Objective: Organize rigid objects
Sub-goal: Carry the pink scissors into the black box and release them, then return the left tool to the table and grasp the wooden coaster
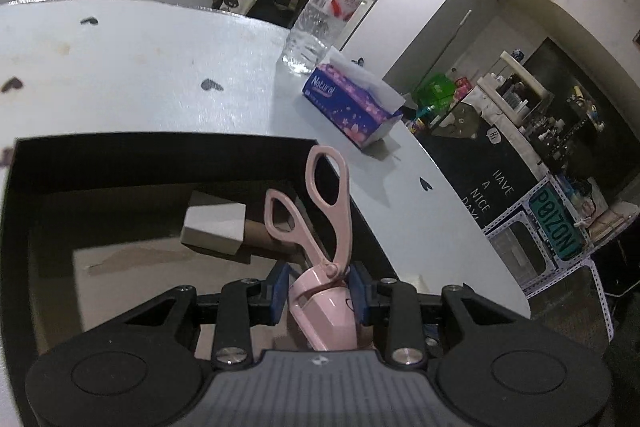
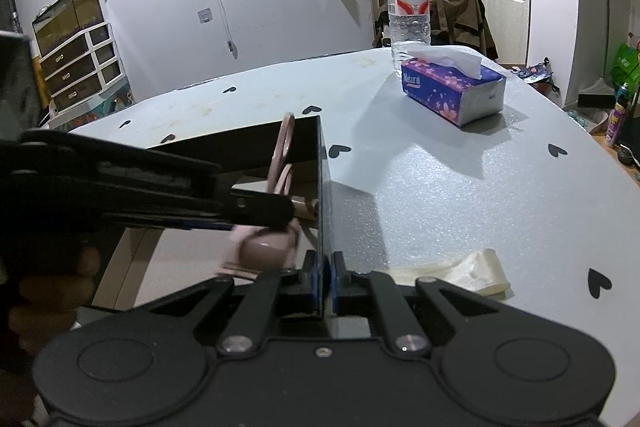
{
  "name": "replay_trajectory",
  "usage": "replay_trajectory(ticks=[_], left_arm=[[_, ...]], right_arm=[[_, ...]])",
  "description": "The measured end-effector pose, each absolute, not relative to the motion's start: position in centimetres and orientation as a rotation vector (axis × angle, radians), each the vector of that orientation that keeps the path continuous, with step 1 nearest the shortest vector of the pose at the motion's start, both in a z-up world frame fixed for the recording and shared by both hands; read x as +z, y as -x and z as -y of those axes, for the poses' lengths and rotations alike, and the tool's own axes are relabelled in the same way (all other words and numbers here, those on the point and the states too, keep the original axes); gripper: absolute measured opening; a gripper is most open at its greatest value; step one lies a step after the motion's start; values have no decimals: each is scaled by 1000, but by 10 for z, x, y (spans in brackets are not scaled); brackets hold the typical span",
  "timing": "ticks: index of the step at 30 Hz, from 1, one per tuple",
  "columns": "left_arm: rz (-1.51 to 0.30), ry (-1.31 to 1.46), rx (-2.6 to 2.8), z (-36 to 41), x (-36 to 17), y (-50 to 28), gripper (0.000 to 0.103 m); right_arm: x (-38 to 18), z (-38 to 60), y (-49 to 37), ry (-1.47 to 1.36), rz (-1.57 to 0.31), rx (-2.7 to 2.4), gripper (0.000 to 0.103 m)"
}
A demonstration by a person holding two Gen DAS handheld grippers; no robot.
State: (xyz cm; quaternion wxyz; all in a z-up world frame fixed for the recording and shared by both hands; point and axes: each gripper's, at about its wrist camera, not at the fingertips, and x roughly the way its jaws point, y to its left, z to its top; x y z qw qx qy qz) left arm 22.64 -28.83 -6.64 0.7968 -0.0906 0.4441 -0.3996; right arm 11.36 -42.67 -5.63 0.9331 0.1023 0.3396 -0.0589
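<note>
Box interior: small white cardboard carton (image 1: 214, 229) lying on the brown floor of the black open-topped box (image 1: 160, 159), left of centre, with a brown tube-like item beside it.
Left gripper (image 1: 320, 297): blue pads clamped on the pale pink sheath of the pink plastic-handled scissors (image 1: 320, 211); handles pointing up and away, held over the box interior near its right wall.
Right gripper (image 2: 322, 281): fingers closed on the thin right wall of the black box (image 2: 320, 163), pinning it to the pale blue table with black heart marks (image 2: 460, 187).
Surroundings: purple flowered tissue pack (image 2: 452, 89) and clear plastic water bottle (image 2: 408, 3) standing well apart from the box; crumpled cream wrapper (image 2: 468, 271) near the right gripper.
Step in hand, judged: placing scissors into the box.
Advice: lower until the sheath nears the floor, clear of the carton; tip the handles down flat before parting the pads; keep the wall pinned until release.
Risk: handle loops catching the rim.
</note>
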Motion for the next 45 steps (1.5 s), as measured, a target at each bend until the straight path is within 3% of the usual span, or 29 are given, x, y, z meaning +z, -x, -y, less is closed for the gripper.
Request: replay_trajectory(ticks=[11,13,15,16,22,36,45], left_arm=[[-956,194,-829,296,-76,-236,33],[-953,204,-830,296,-75,-237,44],[-949,214,-817,294,-74,-235,70],[-940,214,-811,292,-72,-234,72],[-925,205,-788,283,-69,-230,75],[-778,107,-776,252,-37,-191,101],[-648,81,-649,202,-14,-168,103]], right_arm=[[-57,426,-114,-208,-696,-120,7],[-57,426,-114,-209,-696,-121,7],[-57,426,-114,-210,-696,-123,7],[-57,426,-114,-210,-697,-123,7],[-57,426,-115,-208,-697,-125,7],[-57,425,-115,-206,-696,-131,7],[-57,425,-115,-205,-696,-136,7]])
